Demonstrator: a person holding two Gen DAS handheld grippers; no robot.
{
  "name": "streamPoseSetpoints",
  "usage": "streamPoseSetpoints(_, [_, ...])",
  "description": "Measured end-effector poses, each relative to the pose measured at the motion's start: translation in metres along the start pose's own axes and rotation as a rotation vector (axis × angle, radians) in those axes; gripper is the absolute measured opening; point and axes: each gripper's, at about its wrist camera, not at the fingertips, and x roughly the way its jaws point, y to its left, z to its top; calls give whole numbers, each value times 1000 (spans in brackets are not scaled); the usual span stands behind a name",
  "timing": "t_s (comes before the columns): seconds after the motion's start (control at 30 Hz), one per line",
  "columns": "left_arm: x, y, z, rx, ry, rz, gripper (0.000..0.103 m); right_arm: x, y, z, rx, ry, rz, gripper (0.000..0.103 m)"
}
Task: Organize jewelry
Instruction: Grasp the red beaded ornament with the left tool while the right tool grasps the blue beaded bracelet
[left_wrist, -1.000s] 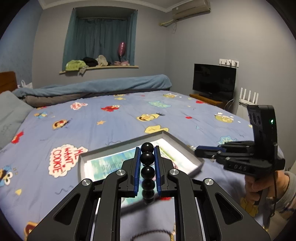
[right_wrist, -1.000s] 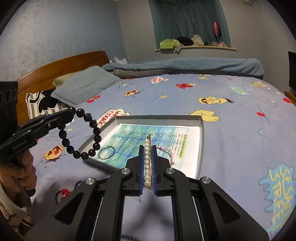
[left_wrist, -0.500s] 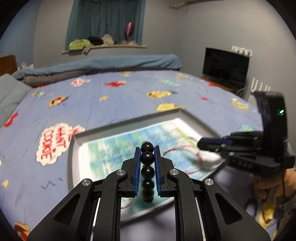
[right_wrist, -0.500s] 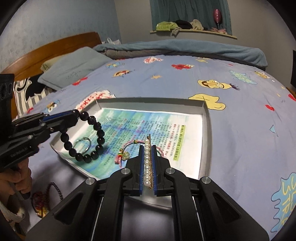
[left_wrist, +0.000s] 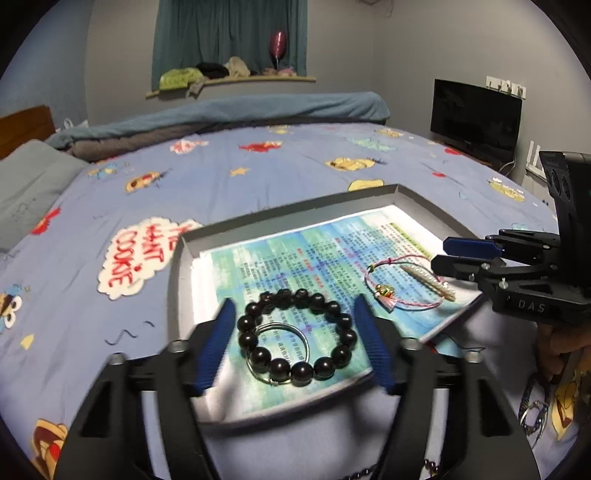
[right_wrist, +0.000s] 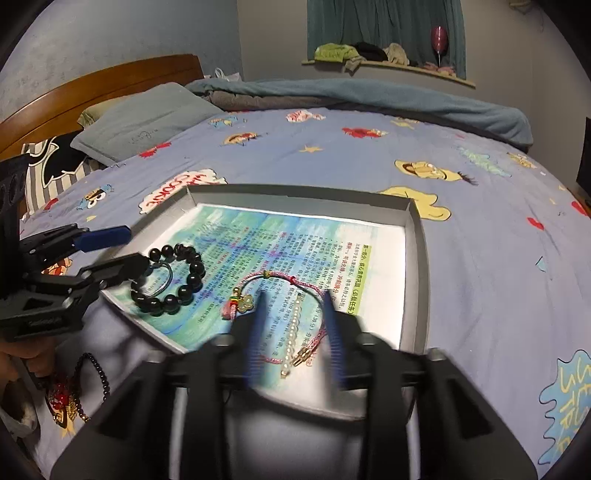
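A wide bed (left_wrist: 258, 177) with a blue cartoon-print sheet fills the room before me. On it lies a shallow grey tray (left_wrist: 177, 280) lined with a blue-green printed paper (left_wrist: 288, 258). I hold a claw in each hand, both over the tray's near edge. My left claw (left_wrist: 295, 343) is opening, its blue pads wide apart on either side of a black bead bracelet (left_wrist: 295, 332) that lies flat on the paper, free of both pads and overlapping a thin metal ring (left_wrist: 280, 350). My right claw (right_wrist: 295, 336) is also opening, blurred, its pads clear of a pearl strand (right_wrist: 295, 328) resting on the paper between them. That strand lies across a pink cord bracelet (right_wrist: 280, 284) with a small gold charm. More beaded jewelry (right_wrist: 74, 391) sits on the sheet outside the tray, beside my left hand (right_wrist: 22, 354).
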Motion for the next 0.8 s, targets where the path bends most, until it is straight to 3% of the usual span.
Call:
streamPoseSetpoints(0.2, [-24,2,-7,-10,-30,19,83,-23,3,-10,6,-57,1,56])
streamPoseSetpoints(0.8, [-90,-2,-68,-104,-76,-5,88,-86,3,-65,78,-115,18,64])
